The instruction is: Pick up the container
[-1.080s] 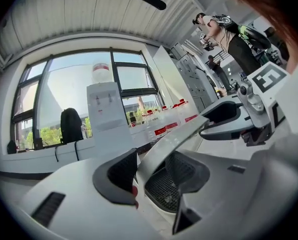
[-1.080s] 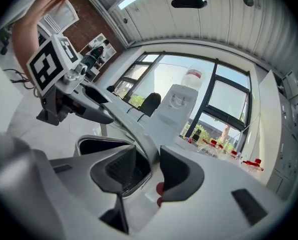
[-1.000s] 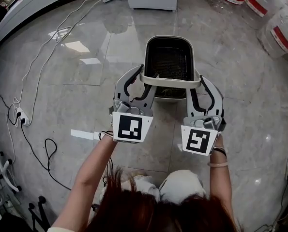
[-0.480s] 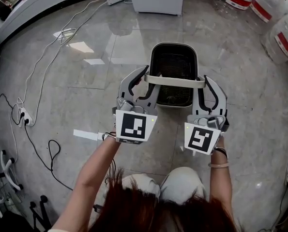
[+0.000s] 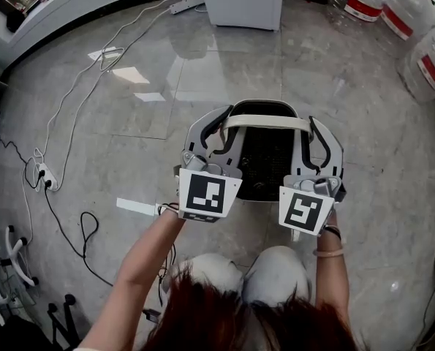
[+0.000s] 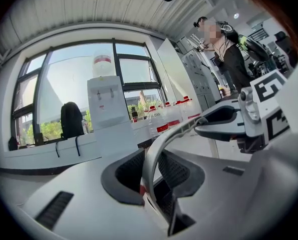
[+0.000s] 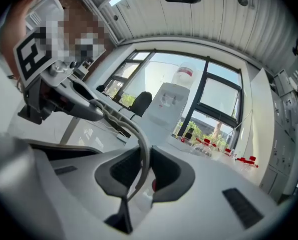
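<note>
Black mesh container, upright, pale handle raised overhead

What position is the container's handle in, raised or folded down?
Raised: the handle arches above the container's open top, its ends pinched by the left gripper and right gripper, whose jaws have just been closing.

Cables, power strip, water jugs on floor

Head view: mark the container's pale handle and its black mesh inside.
pale curved plastic handle (image 5: 267,122), head view, middle of the bar.
black mesh inside of the container (image 5: 265,159), head view, mesh floor.
</note>
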### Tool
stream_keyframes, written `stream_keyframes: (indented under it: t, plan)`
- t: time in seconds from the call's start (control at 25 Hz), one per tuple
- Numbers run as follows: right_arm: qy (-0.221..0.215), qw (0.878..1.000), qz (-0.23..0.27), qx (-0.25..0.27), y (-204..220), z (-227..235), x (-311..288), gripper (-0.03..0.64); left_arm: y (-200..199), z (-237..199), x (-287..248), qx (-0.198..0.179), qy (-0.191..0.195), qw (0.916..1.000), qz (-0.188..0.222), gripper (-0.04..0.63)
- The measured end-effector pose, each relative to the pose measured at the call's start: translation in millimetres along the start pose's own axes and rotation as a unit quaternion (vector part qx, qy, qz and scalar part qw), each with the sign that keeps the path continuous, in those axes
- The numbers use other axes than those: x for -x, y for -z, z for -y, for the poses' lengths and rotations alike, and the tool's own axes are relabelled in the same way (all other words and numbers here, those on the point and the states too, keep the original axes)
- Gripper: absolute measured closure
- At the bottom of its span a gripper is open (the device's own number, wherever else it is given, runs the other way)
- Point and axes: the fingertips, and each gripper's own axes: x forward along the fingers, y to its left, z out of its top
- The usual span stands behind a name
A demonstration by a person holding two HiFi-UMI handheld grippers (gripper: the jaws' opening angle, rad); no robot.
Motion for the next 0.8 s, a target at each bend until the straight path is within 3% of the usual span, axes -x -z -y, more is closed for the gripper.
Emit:
stream_keyframes:
  t: [0.32,0.8]
  plan:
    - [0.001,1.0,-0.005,-0.011,-23.8,7.6,12.6,0.541,-21.4,-2.3,17.8,-0.002,0.002,1.0,0.003,0.505]
    - [0.03,0.999,-0.019,-0.028,-87.9,61.7,17.4,0.54,-103.8,-24.2,19.4,0.003,0.009,0.9998,0.018,0.505]
